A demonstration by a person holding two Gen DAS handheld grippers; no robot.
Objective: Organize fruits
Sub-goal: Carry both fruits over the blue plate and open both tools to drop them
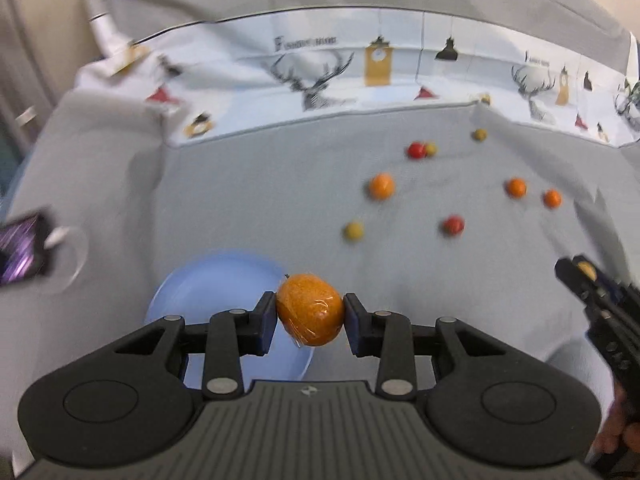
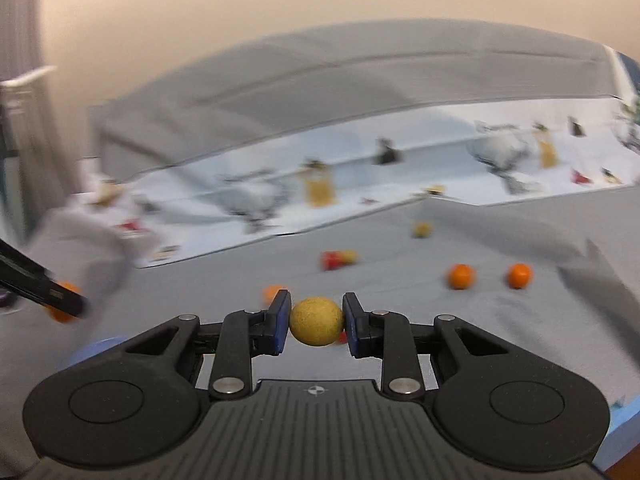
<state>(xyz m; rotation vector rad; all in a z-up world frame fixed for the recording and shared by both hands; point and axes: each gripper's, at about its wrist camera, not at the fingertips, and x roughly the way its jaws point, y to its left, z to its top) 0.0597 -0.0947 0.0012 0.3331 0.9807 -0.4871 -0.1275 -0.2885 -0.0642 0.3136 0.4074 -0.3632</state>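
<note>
— How many orange fruits do we count? 
— Four in the left wrist view: a large orange fruit (image 1: 310, 310) clamped in the left gripper (image 1: 310, 312), and three smaller orange fruits (image 1: 381, 186) lying on the grey cloth (image 1: 240, 200).

— And red fruits (image 1: 453, 225)? 
— We count two.

— Yellow ones? 
— Four that we can make out: three yellow fruits (image 1: 353, 231) lying on the cloth, plus one yellow ball-shaped fruit (image 2: 316, 321) pinched in the right gripper (image 2: 316, 322).

— Plates? 
— One blue plate (image 1: 208, 292).

— Grippers? 
— Two, each with one fruit between its pads.

— Anything else we can count? 
— One phone (image 1: 24, 250) at the left edge.
</note>
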